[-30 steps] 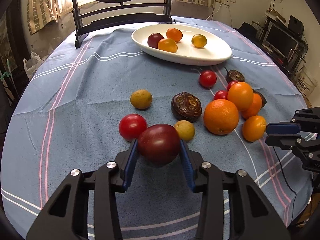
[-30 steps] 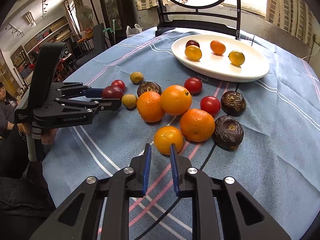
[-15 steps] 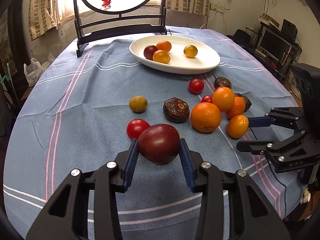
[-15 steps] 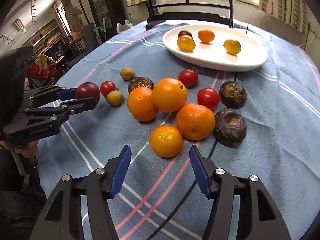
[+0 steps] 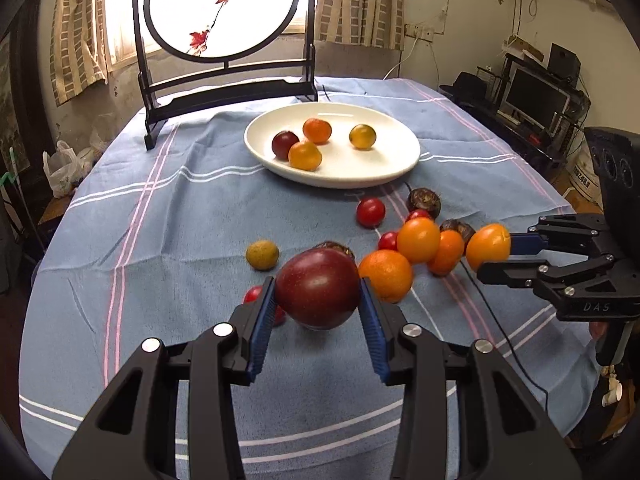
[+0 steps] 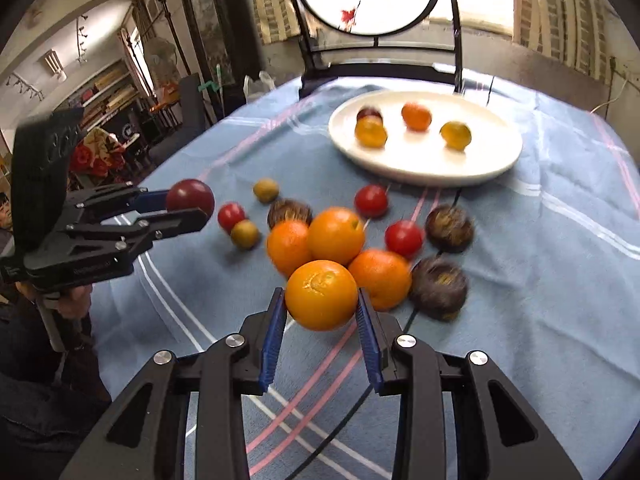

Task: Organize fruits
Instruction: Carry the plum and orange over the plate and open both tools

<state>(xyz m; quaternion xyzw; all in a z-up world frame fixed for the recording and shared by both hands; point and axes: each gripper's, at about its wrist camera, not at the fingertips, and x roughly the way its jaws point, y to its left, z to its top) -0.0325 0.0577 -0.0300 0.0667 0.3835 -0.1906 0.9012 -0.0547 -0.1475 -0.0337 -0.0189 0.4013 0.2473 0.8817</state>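
Left wrist: plum (image 5: 318, 288) clamped, long axis crosswise.

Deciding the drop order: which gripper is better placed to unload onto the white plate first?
Probably the right gripper: its orange looks nearer the white plate, while the left gripper holds its dark red fruit further back, behind the loose fruit.

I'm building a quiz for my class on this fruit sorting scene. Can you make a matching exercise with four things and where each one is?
Things:
1. dark red plum
2. orange
3. yellow-green fruit
4. red tomato

Places:
A. on the white plate
B. in the right claw
C. on the blue tablecloth near the plate
D. in the left claw

Pairs: 1-D, 2-B, 3-A, 4-C
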